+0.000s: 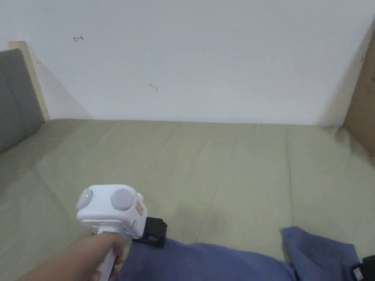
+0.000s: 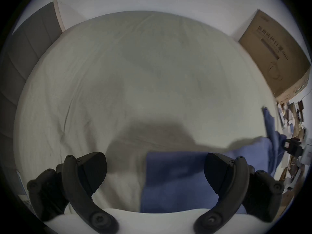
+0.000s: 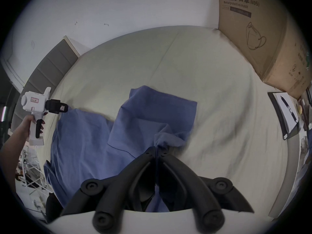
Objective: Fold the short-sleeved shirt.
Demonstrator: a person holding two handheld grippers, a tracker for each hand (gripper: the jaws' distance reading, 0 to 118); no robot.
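A blue short-sleeved shirt [image 1: 219, 261] lies rumpled on the pale green bed sheet [image 1: 219, 164], near its front edge. In the right gripper view, one part of the shirt [image 3: 152, 112] is folded over the rest. My right gripper [image 3: 157, 149] is shut on a bunched bit of that fabric, lifting it slightly. My left gripper [image 2: 154, 161] hovers with its jaws wide apart over the shirt's left edge [image 2: 177, 178], nothing between them. A hand holds its white body [image 1: 111, 210]. The left gripper [image 3: 61, 108] sits at the shirt's far left corner.
A large cardboard box [image 3: 263, 40] stands at the bed's right side against the white wall. A grey padded headboard [image 1: 16, 95] borders the left. A dark clipboard with paper [image 3: 283, 117] lies off the bed's right edge. Wide bare sheet lies beyond the shirt.
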